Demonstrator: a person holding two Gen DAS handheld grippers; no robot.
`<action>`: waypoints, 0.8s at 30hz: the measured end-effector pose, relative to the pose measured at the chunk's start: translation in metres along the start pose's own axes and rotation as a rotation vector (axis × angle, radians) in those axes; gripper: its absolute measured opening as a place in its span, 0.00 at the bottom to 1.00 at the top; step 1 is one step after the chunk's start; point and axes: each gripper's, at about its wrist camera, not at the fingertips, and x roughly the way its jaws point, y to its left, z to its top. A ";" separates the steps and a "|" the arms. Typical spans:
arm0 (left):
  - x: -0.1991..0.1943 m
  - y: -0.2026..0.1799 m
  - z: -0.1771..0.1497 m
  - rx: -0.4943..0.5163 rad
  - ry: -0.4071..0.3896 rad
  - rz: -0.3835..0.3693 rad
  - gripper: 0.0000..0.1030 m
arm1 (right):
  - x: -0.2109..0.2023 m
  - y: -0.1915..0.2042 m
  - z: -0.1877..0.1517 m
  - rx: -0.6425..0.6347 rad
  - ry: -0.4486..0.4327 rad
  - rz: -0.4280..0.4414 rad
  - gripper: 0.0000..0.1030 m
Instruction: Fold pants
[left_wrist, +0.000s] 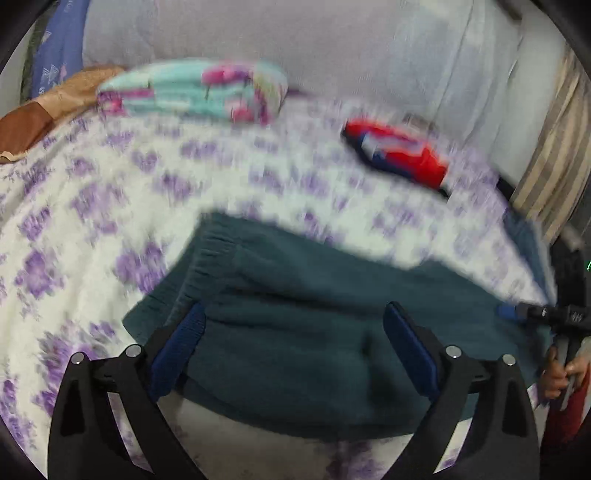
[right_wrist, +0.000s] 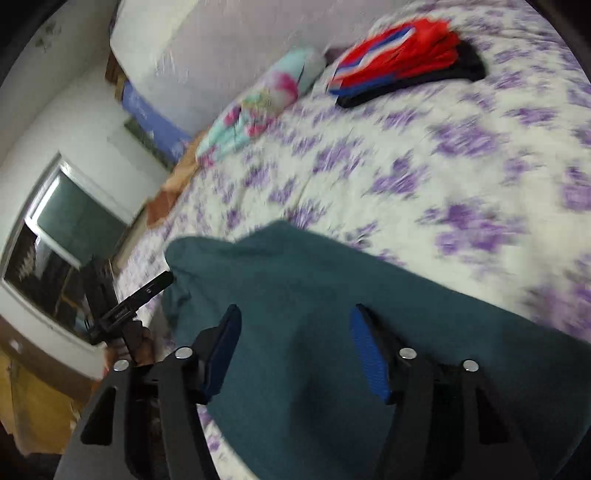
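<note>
Left gripper (left_wrist: 293, 317) jaws wide apart over the teal pants (left_wrist: 303, 332); right gripper (right_wrist: 295, 317) also wide apart, neither gripping anything. Pants lie bunched at the near edge of the purple-flowered bedspread (left_wrist: 92, 206) (elastic waistband toward the left in the left view), lower edge cut off behind the fingers. Both views motion-blurred: the red-and-blue garment (right_wrist: 402, 59) and the turquoise-pink bundle (left_wrist: 195, 90) at the far side are hard to make out.

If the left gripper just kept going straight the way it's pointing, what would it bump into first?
Most likely the teal pants. The left gripper is open, and the fabric fills the gap between its fingers. The flowered bedspread lies beyond. Blur makes depth uncertain.
</note>
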 end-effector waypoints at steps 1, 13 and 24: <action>0.000 0.005 0.001 -0.019 -0.011 0.015 0.95 | -0.014 -0.002 -0.003 -0.001 -0.025 -0.007 0.62; -0.027 -0.032 0.002 0.006 -0.094 -0.113 0.95 | -0.229 -0.109 -0.121 0.390 -0.346 -0.327 0.62; 0.030 -0.052 -0.023 0.060 0.060 -0.072 0.95 | -0.258 -0.174 -0.145 0.649 -0.484 -0.338 0.70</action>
